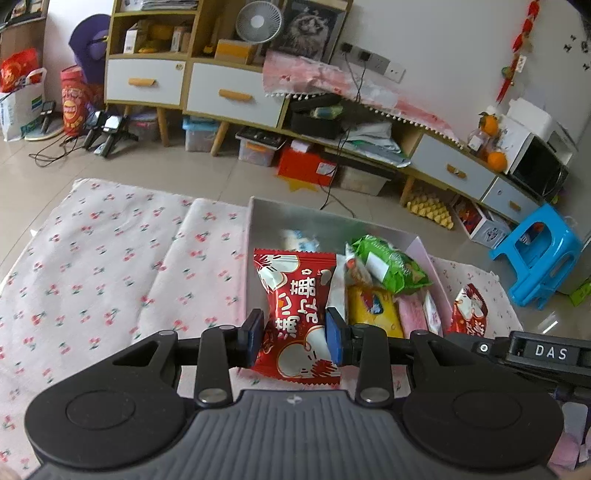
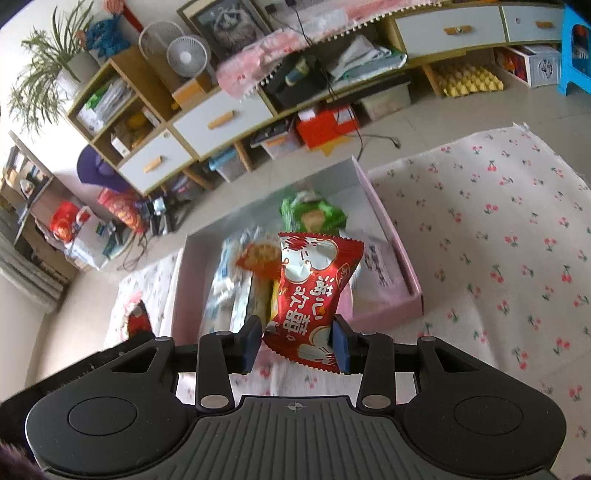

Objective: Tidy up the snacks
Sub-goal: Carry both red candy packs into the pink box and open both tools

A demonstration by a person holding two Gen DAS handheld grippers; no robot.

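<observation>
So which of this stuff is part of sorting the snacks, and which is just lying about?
Part of the job:
left tongs, shut on a red packet
right tongs, shut on another red packet
pink box
green bag
yellow packet

Lying about:
fan
blue stool
oranges
red carton

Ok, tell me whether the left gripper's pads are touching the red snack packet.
Touching. In the left wrist view, both blue pads press against the red snack packet, pinching it between them.
</observation>
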